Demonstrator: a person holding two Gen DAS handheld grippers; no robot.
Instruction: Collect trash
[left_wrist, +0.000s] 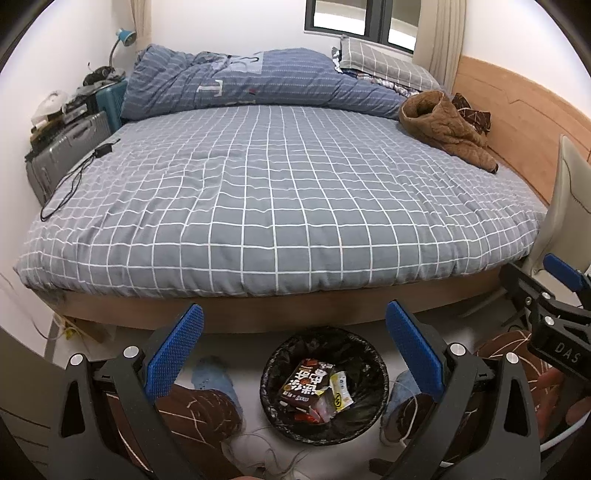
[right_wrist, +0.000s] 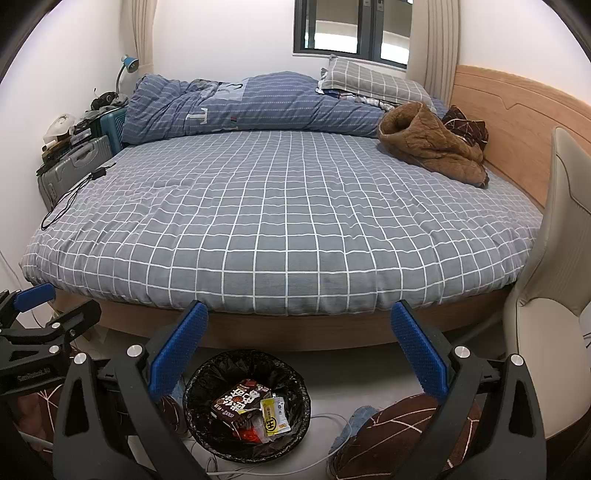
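Trash sits inside a round bin lined with a black bag (left_wrist: 324, 387) on the pale floor at the foot of the bed (left_wrist: 277, 206), between the person's two feet in blue slippers. Inside the bin lie a dark brown snack packet (left_wrist: 304, 384) with large white characters, a small yellow-and-white sachet (left_wrist: 341, 393) leaning against it, and some crumpled clear and red wrappers underneath. The left gripper (left_wrist: 293, 354) hovers above the bin with its blue-padded fingers spread wide and nothing between them; the bin shows in the gap. The right gripper (right_wrist: 299, 354) is likewise spread wide and empty, held over the floor just to the right of the bin (right_wrist: 246, 406), with the same snack packet (right_wrist: 240, 402) visible below its left finger. Each gripper shows at the edge of the other's view, so the two are held side by side. The bed carries a grey checked cover, a rolled blue striped duvet (left_wrist: 240, 79) along its far side, a checked pillow (left_wrist: 384, 62) near the window, a brown fleece garment (left_wrist: 443, 129) by the wooden headboard, and a black cable with its adapter (left_wrist: 74, 177) near the left edge. Suitcases (left_wrist: 66, 147) piled with clutter stand beside the bed at left, and a beige chair (right_wrist: 554, 295) stands at right.
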